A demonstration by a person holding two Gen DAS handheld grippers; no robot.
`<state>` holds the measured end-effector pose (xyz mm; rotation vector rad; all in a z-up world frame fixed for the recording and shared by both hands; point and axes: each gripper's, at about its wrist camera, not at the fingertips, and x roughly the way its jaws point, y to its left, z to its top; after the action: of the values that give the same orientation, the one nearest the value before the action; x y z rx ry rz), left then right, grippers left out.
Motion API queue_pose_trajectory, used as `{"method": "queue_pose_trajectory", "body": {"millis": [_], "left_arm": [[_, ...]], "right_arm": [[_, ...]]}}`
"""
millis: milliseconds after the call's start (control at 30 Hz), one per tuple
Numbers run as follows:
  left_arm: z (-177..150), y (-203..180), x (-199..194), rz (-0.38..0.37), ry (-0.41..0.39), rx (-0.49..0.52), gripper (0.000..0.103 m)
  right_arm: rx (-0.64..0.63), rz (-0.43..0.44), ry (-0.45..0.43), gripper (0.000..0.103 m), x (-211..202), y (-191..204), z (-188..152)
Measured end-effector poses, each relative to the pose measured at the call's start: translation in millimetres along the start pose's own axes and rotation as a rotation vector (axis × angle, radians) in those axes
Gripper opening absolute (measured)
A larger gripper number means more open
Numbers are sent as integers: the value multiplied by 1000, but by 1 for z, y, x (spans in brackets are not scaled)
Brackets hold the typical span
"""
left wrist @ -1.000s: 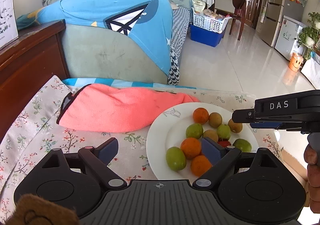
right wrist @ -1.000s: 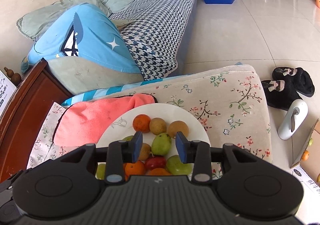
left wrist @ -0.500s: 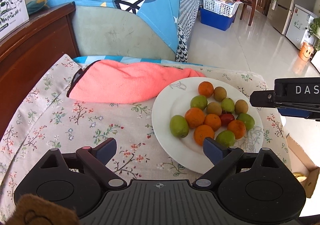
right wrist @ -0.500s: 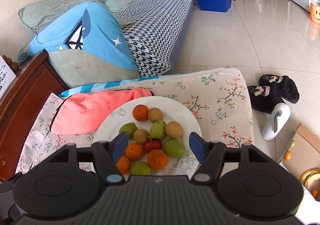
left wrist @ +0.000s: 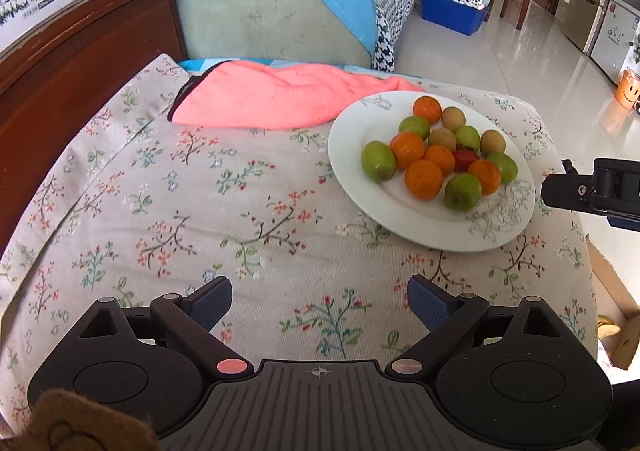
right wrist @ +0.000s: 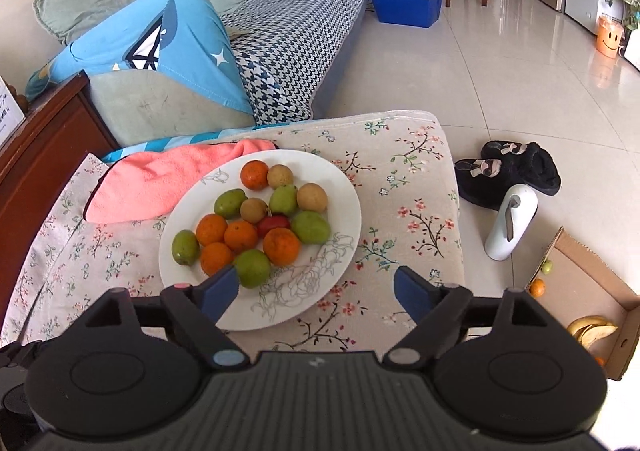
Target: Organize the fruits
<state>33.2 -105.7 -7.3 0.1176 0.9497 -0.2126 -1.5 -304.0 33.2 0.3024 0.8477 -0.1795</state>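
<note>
A white plate (left wrist: 496,227) (right wrist: 312,291) on a floral-covered table holds a pile of several oranges (left wrist: 423,179) (right wrist: 281,246), green fruits (left wrist: 378,161) (right wrist: 310,227), brown round fruits (right wrist: 312,197) and one red fruit (right wrist: 273,223). My left gripper (left wrist: 320,301) is open and empty, above bare cloth, near and left of the plate. My right gripper (right wrist: 316,287) is open and empty above the plate's near rim. Part of it shows in the left wrist view (left wrist: 592,191) at the right edge.
A pink towel (left wrist: 280,95) (right wrist: 160,183) lies behind the plate. A wooden headboard (left wrist: 80,51) is on the left, a sofa behind. On the floor to the right stand a white bottle (right wrist: 510,227), slippers (right wrist: 508,167) and a cardboard box (right wrist: 588,291) with bananas and fruit.
Both grippers have pulled back from the plate. The right gripper's jaws, narrow around a green fruit a second ago, have opened wide, leaving the fruit on the plate.
</note>
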Motion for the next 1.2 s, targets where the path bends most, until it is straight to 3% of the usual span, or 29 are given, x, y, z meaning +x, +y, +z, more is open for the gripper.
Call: {"method": "queue_pose_trajectory", "body": {"millis": [133, 433, 767, 1000, 1200], "left_arm": [[-13, 2, -11, 14, 6, -10, 96], [-27, 1, -38, 71, 7, 29, 96], [7, -3, -48, 60, -24, 81, 96], [32, 4, -31, 63, -3, 47, 96], [44, 6, -14, 86, 25, 7, 96]], "right_arm": [[-21, -2, -1, 90, -7, 1, -12], [-40, -4, 5, 91, -20, -4, -34], [-64, -12, 8, 91, -25, 0, -39], [-156, -86, -10, 97, -22, 15, -33], [-172, -113, 32, 98, -6, 21, -18]]}}
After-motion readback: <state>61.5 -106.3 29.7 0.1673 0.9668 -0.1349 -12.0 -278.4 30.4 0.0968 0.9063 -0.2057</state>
